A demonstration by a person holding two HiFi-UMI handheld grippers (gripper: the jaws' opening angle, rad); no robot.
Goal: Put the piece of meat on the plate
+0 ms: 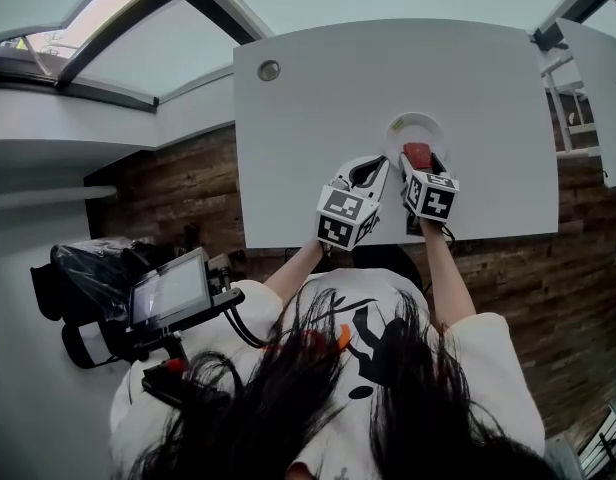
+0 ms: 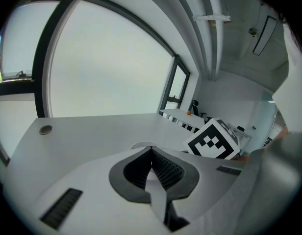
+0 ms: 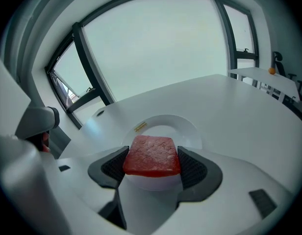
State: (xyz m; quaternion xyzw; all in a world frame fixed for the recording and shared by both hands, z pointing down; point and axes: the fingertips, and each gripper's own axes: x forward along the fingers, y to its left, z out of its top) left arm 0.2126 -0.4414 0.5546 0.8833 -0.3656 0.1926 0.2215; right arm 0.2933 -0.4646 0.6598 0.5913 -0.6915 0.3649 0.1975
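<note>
Meat: we see the piece of meat [image 3: 152,155], a flat red slab, near the lower middle of the right gripper view. It is off the table [image 1: 318,98] and not yet set down.
Right gripper: the right gripper [image 3: 153,166] pinches the slab from both sides, one dark ribbed pad against each flank, with its broad face turned up.
Plate: the white plate [image 3: 190,129] lies just beyond and below the meat, in the centre of that view. In the head view it sits right of centre on the table.
Key relation: we judge the slab hangs over the plate's near rim, so the drop point lies forward and down along the jaws. The slab looks about square, so we read no clear long axis.
Left gripper: the left gripper [image 2: 152,168] has its pads pressed together at the tips with nothing between them.
Nearer hand: the right one, already over the plate. The left waits just beside it, to the left in the head view.
Pose: both forearms reach forward from the lower middle of the head view, close to parallel.
</note>
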